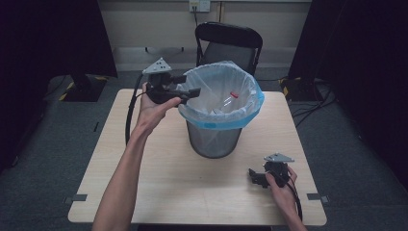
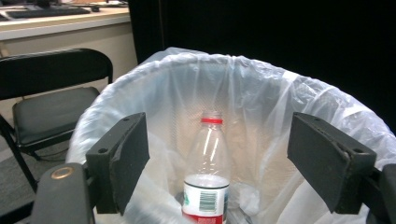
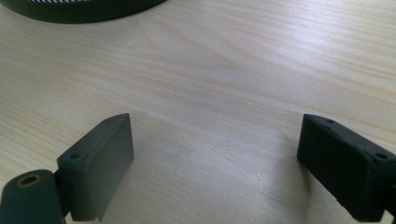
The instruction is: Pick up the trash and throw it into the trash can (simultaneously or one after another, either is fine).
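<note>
Clear plastic bottle (image 2: 207, 172) with a red cap ring and a red-and-white label stands upright inside the dark mesh wastebasket (image 1: 214, 139), which is lined with a thin translucent bag with a blue edge (image 1: 250, 108). In the left gripper view the bottle sits beyond and below the fingers (image 2: 122, 161), centred in the gap between them but touching neither. Its label carries a barcode; the other print is too small to read. The left gripper (image 1: 185, 86) hangs at the near-left rim of the wastebasket, its fingers released and spread wide with nothing between the pads. The right gripper (image 1: 255, 177) rests low over the pale wooden desk (image 1: 159, 187), well apart from the wastebasket, whose dark base lies ahead of its fingers (image 3: 100, 163) in the right gripper view. Those fingers are also released, with bare desk between them.
</note>
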A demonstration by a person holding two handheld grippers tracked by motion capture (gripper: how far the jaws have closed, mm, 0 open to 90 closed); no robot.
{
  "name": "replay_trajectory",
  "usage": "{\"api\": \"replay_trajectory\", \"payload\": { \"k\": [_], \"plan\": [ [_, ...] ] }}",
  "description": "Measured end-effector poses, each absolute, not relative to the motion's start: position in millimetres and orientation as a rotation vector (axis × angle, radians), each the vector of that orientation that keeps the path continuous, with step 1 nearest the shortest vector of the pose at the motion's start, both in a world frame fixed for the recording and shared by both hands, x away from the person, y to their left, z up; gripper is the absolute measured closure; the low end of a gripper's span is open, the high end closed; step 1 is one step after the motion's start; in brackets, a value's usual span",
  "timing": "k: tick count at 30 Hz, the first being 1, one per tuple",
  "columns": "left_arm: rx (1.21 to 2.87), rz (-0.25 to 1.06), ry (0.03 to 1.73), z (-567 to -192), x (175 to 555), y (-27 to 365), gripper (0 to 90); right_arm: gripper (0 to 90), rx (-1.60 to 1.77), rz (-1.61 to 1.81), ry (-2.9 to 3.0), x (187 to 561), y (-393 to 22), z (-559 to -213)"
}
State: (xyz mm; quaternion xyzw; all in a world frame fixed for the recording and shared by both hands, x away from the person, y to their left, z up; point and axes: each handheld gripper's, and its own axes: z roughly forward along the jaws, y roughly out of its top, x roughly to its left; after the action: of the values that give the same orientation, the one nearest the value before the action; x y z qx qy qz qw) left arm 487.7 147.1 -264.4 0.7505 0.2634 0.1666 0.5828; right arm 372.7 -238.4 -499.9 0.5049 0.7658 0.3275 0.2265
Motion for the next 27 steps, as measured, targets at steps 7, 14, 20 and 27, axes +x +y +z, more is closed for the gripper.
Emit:
{"api": "replay_trajectory", "payload": {
  "k": [7, 14, 20, 27],
  "plan": [
    [1.703, 0.404, 0.650, -265, 487, 169, 16.4, 9.7, 1.393, 0.903, 2.111, 373, -238, -500],
    [1.693, 0.408, 0.670, -271, 484, 185, 16.1, 9.7, 1.392, 0.903, 2.111, 373, -238, -500],
    [1.697, 0.429, 0.681, -272, 479, 195, 17.8, 9.7, 1.396, 0.902, 2.110, 373, -238, -500],
    [1.711, 0.444, 0.699, -275, 474, 208, 17.9, 9.7, 1.398, 0.901, 2.108, 372, -238, -500]
  ]
}}
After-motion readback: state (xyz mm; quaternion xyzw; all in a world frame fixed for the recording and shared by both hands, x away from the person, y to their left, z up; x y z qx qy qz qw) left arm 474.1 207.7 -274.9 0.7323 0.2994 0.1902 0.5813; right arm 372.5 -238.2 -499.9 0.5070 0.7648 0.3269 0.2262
